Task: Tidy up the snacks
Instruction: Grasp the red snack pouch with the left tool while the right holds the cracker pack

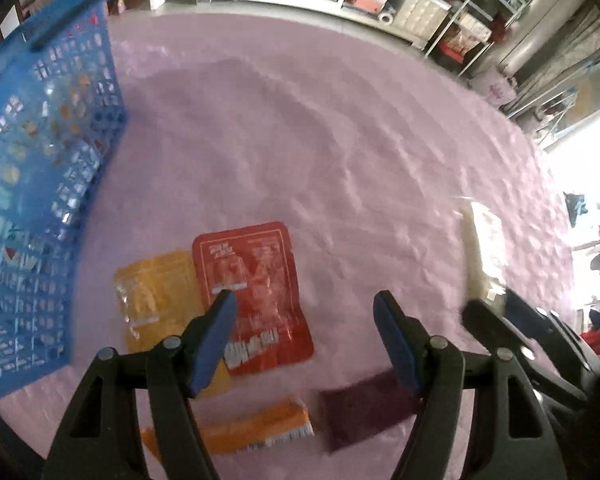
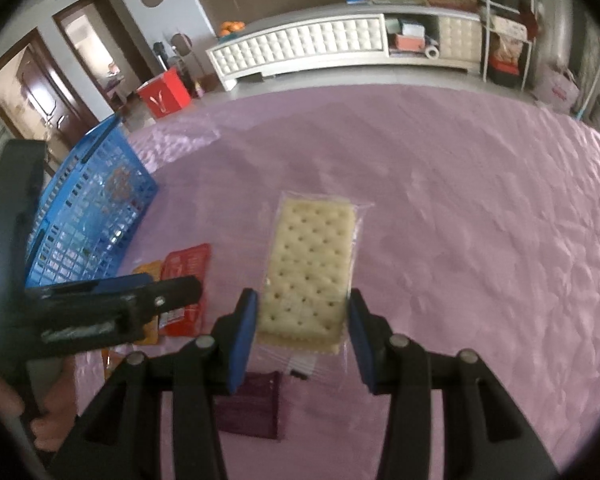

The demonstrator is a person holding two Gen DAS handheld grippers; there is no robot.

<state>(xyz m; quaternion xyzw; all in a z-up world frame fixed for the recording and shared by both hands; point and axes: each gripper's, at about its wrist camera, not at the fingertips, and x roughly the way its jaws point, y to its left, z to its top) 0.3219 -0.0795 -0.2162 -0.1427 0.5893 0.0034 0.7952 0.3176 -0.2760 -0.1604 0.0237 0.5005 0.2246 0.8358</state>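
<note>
My right gripper (image 2: 303, 322) was clamped on a clear-wrapped cracker pack (image 2: 311, 268), its blue pads pressing the pack's long edges and holding it up off the pink cloth (image 2: 460, 200). My left gripper (image 1: 305, 336) hung with its jaws apart and nothing between them, above the loose snacks. Under it I saw a red pouch (image 1: 256, 280) lying flat, overlapping a yellow pouch (image 1: 156, 300) on its left. Nearer to me lay an orange bar (image 1: 256, 428) and, just beside it, a purple packet (image 1: 364, 412). The blue basket (image 1: 40, 184) stood at the left edge of the cloth, near the pouches but apart from them, with wrapped snacks showing through its mesh wall.
</note>
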